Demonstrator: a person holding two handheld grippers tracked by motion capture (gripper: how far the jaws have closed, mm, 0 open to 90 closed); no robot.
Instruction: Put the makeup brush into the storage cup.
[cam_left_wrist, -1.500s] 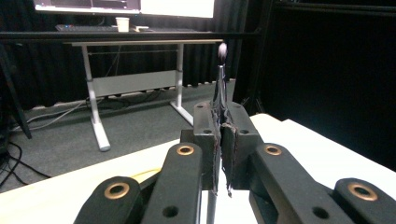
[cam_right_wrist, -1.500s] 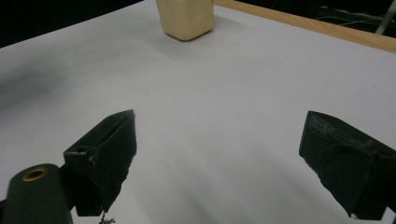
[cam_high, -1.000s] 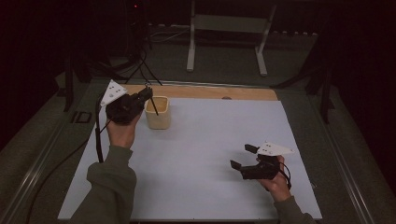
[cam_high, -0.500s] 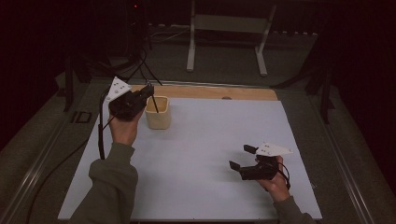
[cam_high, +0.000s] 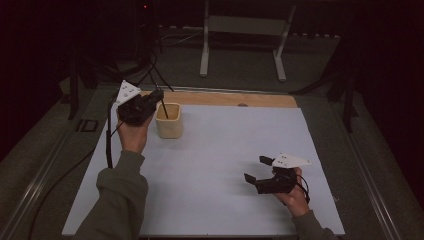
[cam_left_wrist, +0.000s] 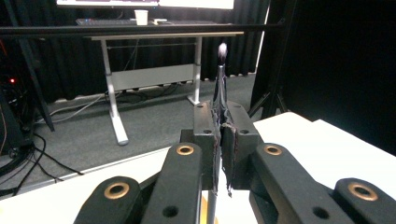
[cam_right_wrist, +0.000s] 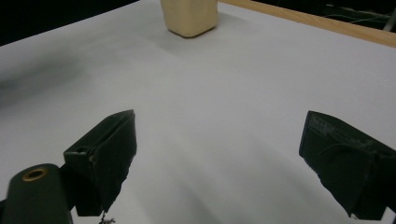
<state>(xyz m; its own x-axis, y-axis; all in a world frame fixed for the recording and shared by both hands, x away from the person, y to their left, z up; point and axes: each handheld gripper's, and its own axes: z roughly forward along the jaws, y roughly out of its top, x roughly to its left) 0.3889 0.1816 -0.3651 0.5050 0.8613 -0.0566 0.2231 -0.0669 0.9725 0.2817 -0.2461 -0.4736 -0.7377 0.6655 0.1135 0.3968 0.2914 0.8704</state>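
Standing in beige cup (cam_high: 169, 121), thin dark stick (cam_high: 163, 108)

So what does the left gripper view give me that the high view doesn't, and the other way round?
Left gripper view: the jaws pressed shut on the thin dark stick, its pale tip pointing up. High view: the stick's other end reaching into the beige cup, and the right gripper open over the white sheet. Both: the left gripper holding the stick.
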